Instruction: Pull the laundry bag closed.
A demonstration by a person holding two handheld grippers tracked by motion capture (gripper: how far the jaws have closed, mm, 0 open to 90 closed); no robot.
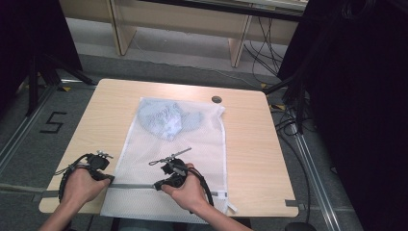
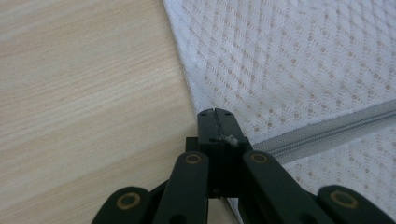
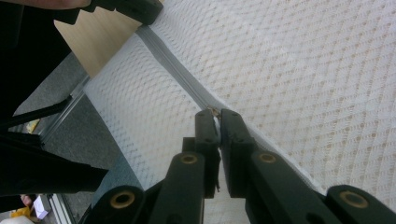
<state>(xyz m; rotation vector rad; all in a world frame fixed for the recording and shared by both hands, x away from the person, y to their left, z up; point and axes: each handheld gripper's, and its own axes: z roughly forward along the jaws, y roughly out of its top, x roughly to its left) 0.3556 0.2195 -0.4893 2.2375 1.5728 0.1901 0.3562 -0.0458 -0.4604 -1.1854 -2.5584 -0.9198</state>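
The white mesh laundry bag (image 1: 178,159) lies flat on the light wooden worktop (image 1: 250,144), with a blue cloth (image 1: 168,118) inside. The left gripper (image 2: 215,114) has its fingers clenched on the bag's edge at the end of the grey zipper (image 1: 134,186). The right gripper (image 3: 217,114) pinches the zipper pull (image 3: 213,112). Zipping looks like the step now. Next, slide the pull along the zipper while the left holds tight. The bag's near edge hangs over the worktop, but there is room on both sides.

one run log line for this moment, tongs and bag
left tongs: shut on mesh bag edge at zipper end | right tongs: shut on zipper pull | blue garment: inside bag | table: bag flat
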